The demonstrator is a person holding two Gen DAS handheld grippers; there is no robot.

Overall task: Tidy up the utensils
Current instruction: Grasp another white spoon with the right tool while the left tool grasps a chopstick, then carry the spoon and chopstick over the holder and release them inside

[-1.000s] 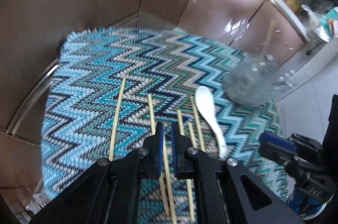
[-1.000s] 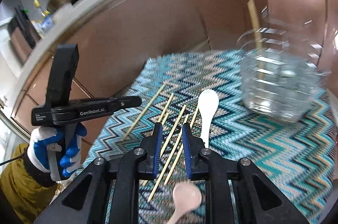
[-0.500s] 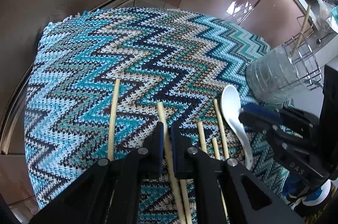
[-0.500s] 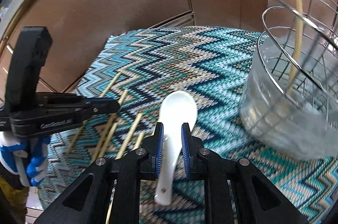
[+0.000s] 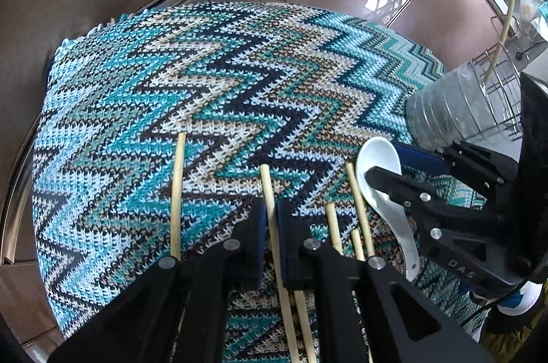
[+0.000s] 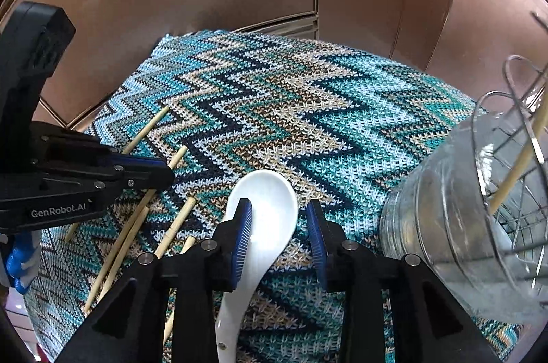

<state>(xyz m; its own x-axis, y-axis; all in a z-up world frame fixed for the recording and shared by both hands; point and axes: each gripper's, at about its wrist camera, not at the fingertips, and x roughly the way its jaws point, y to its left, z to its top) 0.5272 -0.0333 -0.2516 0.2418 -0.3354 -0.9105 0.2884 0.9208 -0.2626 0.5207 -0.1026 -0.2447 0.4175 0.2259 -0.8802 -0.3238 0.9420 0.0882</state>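
Left tool is pinching a chopstick – right tool, jaws just widening, is straddling the white spoon without gripping.

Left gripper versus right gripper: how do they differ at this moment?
The left gripper is shut, its narrow gap straddling a chopstick; the right gripper has just been opening and stands wide. The left is over the chopsticks; the right is over the white spoon, whose bowl sits between its pads without being pressed. Both point down at the zigzag mat.
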